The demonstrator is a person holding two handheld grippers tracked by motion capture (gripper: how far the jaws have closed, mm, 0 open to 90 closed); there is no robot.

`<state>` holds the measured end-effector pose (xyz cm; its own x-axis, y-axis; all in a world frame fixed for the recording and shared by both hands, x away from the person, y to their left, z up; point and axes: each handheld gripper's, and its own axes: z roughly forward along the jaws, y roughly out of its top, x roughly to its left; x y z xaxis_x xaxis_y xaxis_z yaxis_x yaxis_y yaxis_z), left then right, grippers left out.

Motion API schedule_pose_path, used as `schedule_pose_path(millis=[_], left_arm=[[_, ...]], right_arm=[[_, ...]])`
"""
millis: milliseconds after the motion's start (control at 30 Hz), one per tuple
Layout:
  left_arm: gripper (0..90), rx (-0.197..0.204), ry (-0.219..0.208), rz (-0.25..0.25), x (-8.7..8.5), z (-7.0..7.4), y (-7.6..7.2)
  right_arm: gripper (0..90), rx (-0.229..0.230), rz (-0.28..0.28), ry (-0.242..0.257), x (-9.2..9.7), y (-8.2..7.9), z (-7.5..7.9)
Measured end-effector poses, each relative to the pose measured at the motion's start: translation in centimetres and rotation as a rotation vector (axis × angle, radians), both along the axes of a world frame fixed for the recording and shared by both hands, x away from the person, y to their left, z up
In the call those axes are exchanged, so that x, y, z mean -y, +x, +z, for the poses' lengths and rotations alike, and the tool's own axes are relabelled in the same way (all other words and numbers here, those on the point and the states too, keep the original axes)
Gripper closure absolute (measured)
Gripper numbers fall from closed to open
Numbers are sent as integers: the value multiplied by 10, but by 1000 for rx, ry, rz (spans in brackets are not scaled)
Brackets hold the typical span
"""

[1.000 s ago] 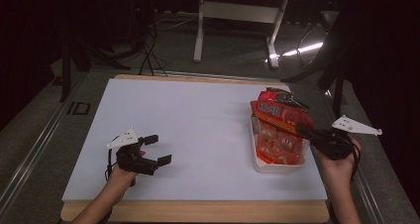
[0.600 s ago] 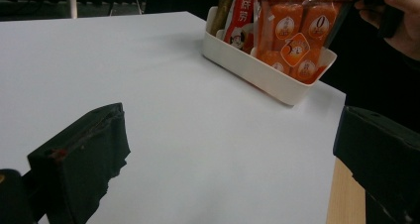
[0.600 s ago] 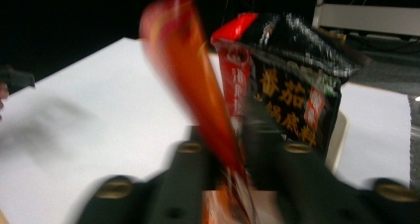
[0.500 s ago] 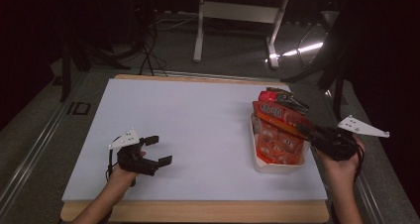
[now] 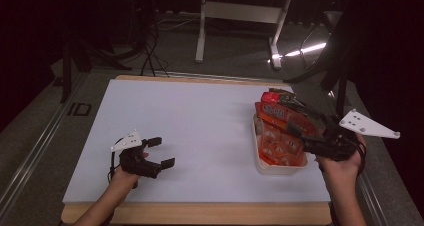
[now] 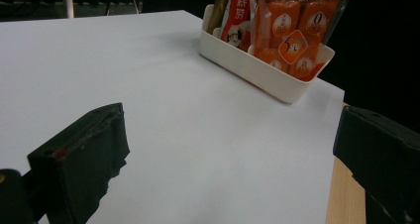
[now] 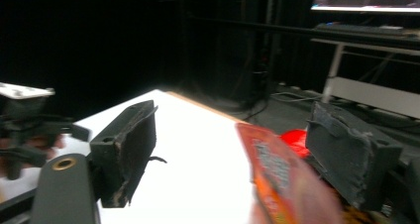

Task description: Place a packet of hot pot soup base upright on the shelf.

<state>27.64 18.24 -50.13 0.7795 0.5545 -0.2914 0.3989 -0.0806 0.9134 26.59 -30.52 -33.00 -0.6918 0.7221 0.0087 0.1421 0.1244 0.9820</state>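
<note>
**Pack let go at the tray, R hand backing off**

Step in hand, as I read it: stocking snack packs into the white tray (image 5: pixel 274 167) near the right edge of the tabletop (image 5: pixel 200 121), toward the front corner. R gripper (image 5: pixel 306 127) has jaws just opened wide; the orange snack pack (image 5: pixel 278 114) sits between them in the right gripper view, pads not pressing it. Pack leans tilted over the tray's far end, on top of other orange packs w/ round-print labels. L gripper (image 5: pixel 161 152) rests near the front-left corner, jaws spread, nothing in them.

Next move prob. needs R gripper pulled clear w/o snagging the pack, then checking it settles inside the rim; it could slide off.
</note>
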Motion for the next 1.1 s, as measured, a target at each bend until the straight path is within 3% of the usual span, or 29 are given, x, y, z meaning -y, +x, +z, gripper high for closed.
schedule_pose_path(millis=[333, 933, 1100], left_arm=[[9, -3, 4, -4, 1, -1, -1], [9, 4, 15, -10, 2, -2, -2], [9, 5, 17, -10, 2, -2, -2]], right_arm=[[139, -61, 96, 15, -24, -3, -23], [140, -188, 199, -65, -59, -6, -95], [140, -212, 229, -85, -65, -6, -107]])
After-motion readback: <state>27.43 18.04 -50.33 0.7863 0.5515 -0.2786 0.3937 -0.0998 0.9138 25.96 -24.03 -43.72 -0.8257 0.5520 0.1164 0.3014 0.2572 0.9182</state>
